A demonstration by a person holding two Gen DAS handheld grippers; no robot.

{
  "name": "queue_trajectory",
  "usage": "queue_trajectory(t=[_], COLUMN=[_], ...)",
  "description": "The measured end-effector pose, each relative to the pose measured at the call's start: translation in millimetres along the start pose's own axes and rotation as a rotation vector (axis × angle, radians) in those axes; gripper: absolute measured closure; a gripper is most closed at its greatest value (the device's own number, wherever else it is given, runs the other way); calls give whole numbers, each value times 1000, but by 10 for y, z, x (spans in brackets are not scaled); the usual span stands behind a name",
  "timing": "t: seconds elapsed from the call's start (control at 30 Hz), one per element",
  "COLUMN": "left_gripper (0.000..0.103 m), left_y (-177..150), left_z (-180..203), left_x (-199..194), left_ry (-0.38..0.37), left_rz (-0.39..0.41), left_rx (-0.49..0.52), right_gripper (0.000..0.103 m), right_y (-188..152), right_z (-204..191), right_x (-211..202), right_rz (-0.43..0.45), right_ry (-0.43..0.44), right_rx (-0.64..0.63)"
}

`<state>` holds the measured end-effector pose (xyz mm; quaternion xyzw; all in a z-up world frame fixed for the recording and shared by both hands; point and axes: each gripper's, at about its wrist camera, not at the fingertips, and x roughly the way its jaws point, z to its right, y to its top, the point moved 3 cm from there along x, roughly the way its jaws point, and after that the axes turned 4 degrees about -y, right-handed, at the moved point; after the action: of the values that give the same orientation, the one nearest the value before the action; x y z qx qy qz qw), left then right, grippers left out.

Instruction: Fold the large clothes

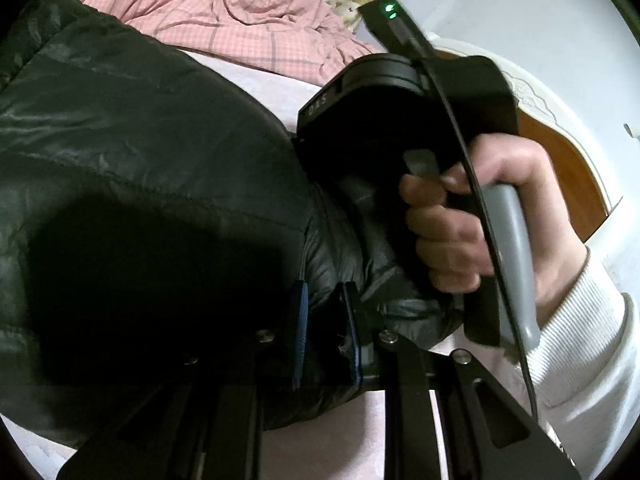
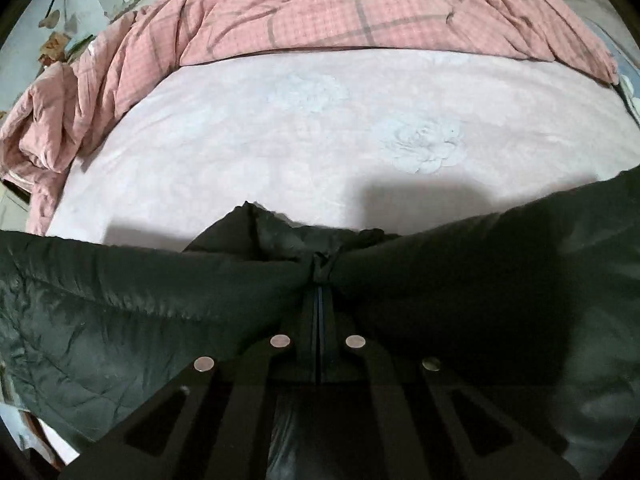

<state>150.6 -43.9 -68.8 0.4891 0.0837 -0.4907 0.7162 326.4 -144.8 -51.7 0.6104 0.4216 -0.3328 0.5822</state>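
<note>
While the bed (image 2: 280, 128) with its pale pink flowered sheet is stretching out ahead of you, a rumpled pink checked quilt (image 2: 360, 12) is lying bunched along its far side and down the left edge. Across the near part of the bed, the dark padded jacket (image 2: 120, 300) is spreading wide, filling the lower half of the right wrist view from edge to edge and most of the left side of the left wrist view.

Your right gripper (image 2: 319, 292) is pinching a gathered fold of the jacket between its fingers, which are pressed together with the fabric bunching up just beyond their tips and fanning out to both sides. From the left wrist camera, your right hand (image 1: 480, 216) is wrapping around that gripper's grey handle, with the jacket pulled up against the device.

Your left gripper (image 1: 326, 332) is sitting at the jacket's edge; its blue-padded fingers (image 1: 301, 332) are standing a little apart with dark fabric lying between them, though whether they are actually gripping it is not something you can tell from these views.
</note>
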Motion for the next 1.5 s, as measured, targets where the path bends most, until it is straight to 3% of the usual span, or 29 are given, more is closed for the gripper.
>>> queue_trajectory(t=[0.1,0.2,0.33,0.4,0.43,0.47,0.6,0.8,0.87,0.93,1.0,1.07,1.17,1.23,1.33,1.4,1.47,1.5], left_gripper=[84,84,84,84,84,84,84,84,84,84,84,83,73,68,53,31,16,14], left_y=[-5,1,-11,-3,9,8,-15,-2,-2,0,0,-11,-22,5,73,140,198,228], left_z=[4,31,51,52,57,62,48,48,47,46,53,96,248,268,252,221,142,67], left_x=[-25,-28,-45,-52,-38,-39,-38,-20,-22,-18,-21,-70,-183,-335,-645,-937,-1193,-1306], left_ry=[1,16,27,31,32,33,39,41,40,40,40,54,83,105,133,162,237,260], left_rz=[3,6,11,16,17,19,22,23,23,23,26,49,97,150,220,285,344,362], left_rx=[3,15,25,30,31,33,37,38,38,37,38,49,114,105,84,86,81,64], right_gripper=[103,103,94,66,31,12,12,11,11,12,21,46,72,76,77,77,77,77], right_y=[-212,-613,-1256,-1477,-1561,-1651,-2055,-1941,-1848,-1805,-1741,-1703,-1725,-1716,-1751,-1758,-1688,-1643], right_z=[-94,50,356,568,689,832,1454,1843,1923,1975,1983,1960,1968,1914,1999,2173,2289,2340], right_x=[-431,-1013,-1624,-1776,-1821,-1862,-1895,-1324,-1130,-1057,-1036,-1006,-1106,-1300,-1657,-1931,-2117,-2194], right_rz=[117,241,400,454,477,508,629,476,455,496,532,529,543,553,587,628,631,622], right_ry=[-40,79,116,144,145,134,19,276,291,295,277,275,260,208,101,-33,-143,-186], right_rx=[-105,-66,-38,34,81,147,479,658,724,763,774,746,732,685,592,544,478,437])
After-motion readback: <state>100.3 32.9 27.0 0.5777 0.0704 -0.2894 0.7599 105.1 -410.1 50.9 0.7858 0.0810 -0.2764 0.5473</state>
